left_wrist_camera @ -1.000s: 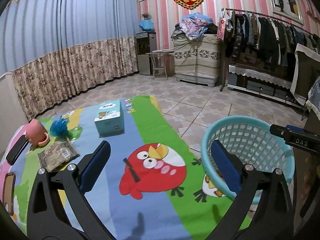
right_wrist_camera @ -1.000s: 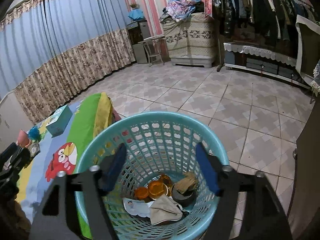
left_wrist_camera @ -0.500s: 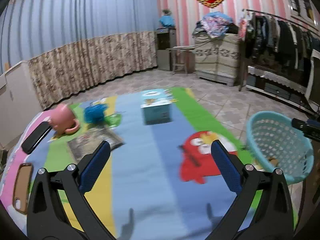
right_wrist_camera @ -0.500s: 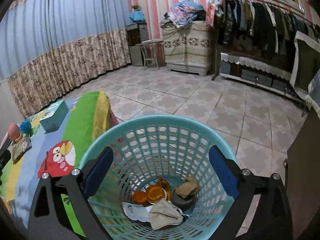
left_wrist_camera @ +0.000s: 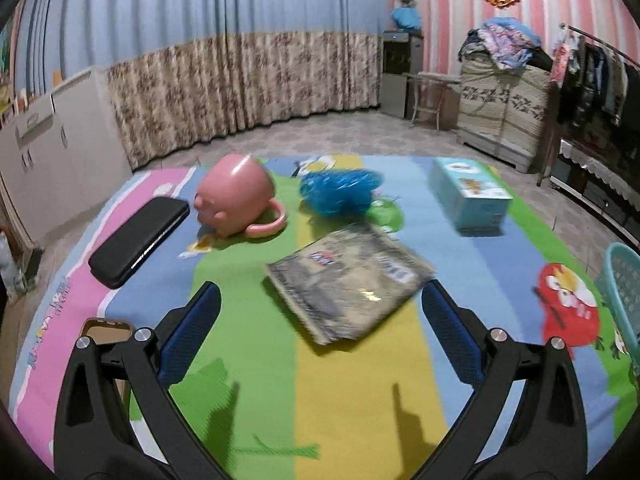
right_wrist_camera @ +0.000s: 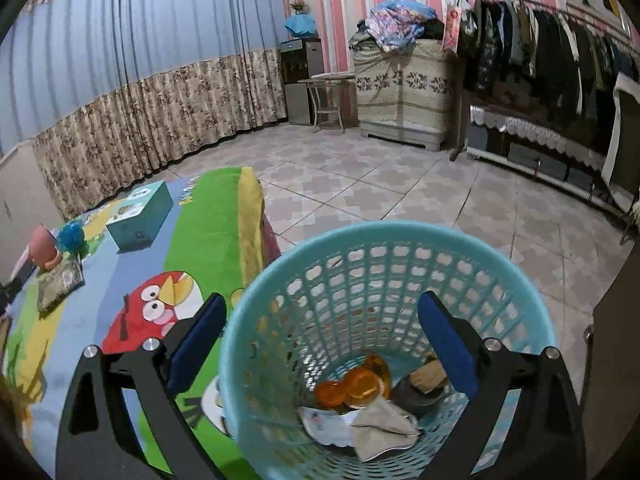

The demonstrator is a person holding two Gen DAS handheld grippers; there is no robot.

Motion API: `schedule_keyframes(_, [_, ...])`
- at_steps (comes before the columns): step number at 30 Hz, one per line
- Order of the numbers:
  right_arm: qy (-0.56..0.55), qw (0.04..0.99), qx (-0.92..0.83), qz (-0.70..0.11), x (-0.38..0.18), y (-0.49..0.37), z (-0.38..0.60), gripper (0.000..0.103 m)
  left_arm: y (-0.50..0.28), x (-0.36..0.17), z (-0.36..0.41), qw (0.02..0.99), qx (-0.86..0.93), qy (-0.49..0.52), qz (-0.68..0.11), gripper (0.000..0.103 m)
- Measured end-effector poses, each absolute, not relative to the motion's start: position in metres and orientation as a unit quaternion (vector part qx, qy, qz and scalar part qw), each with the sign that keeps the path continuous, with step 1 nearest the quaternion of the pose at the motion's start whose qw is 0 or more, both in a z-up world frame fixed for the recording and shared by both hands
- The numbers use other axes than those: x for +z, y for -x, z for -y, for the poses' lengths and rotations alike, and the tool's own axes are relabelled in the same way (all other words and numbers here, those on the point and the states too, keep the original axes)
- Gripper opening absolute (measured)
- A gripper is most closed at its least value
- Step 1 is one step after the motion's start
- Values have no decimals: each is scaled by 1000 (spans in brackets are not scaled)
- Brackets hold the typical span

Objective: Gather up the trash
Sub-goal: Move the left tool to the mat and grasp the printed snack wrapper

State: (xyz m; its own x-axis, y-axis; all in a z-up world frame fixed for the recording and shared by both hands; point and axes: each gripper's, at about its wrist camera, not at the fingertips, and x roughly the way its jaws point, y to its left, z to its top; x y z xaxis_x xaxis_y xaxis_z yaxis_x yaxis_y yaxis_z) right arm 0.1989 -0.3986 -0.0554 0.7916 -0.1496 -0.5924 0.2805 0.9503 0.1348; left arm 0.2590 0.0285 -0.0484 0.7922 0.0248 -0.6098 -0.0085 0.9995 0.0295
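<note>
A crinkled grey snack wrapper [left_wrist_camera: 347, 278] lies flat on the colourful cartoon mat [left_wrist_camera: 352, 396], just ahead of my left gripper [left_wrist_camera: 320, 334], which is open and empty above the mat. A blue plastic scrunch [left_wrist_camera: 338, 193] lies behind the wrapper. My right gripper [right_wrist_camera: 322, 344] is open and empty over the turquoise basket [right_wrist_camera: 384, 240], which holds orange lids [right_wrist_camera: 352, 386], crumpled paper [right_wrist_camera: 382, 426] and other scraps. The wrapper also shows far left in the right wrist view [right_wrist_camera: 60, 282]. The basket's rim shows at the right edge of the left wrist view [left_wrist_camera: 622, 288].
A pink mug [left_wrist_camera: 236, 200] lies on its side, with a black case [left_wrist_camera: 140, 240] to its left and a phone [left_wrist_camera: 106, 330] at the near left. A teal tissue box [left_wrist_camera: 468, 196] stands at the back right. Tiled floor [right_wrist_camera: 400, 184], a clothes rack [right_wrist_camera: 540, 60] and curtains [left_wrist_camera: 240, 92] surround the mat.
My left gripper has swung left across the mat, from the basket and red bird to the wrapper, mug and case. My right gripper's jaws have opened wider over the basket.
</note>
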Motion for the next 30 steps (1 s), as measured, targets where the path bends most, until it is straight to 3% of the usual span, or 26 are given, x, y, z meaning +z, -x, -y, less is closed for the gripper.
schedule_keyframes(10, [-121, 936, -113, -309, -59, -210, 391, 94, -324, -88, -36, 912, -15, -9, -411, 95])
schedule_keyframes(12, [-118, 934, -113, -316, -62, -214, 388, 94, -333, -96, -34, 900, -28, -10, -435, 82])
schedule_keyframes(20, [-86, 936, -102, -324, -64, -219, 365, 94, -330, -98, -23, 900, -49, -27, -433, 54])
schedule_keyframes(23, [-71, 940, -90, -320, -59, -217, 349, 94, -329, -96, -33, 903, -52, -5, -427, 35])
schedule_keyframes(24, [-68, 942, -88, -318, -58, -216, 346, 94, -327, -96, -35, 904, -50, -4, -426, 22])
schedule_keyframes(30, [-30, 947, -61, -313, -45, -219, 303, 94, -311, -80, -40, 918, -57, -8, -391, 10])
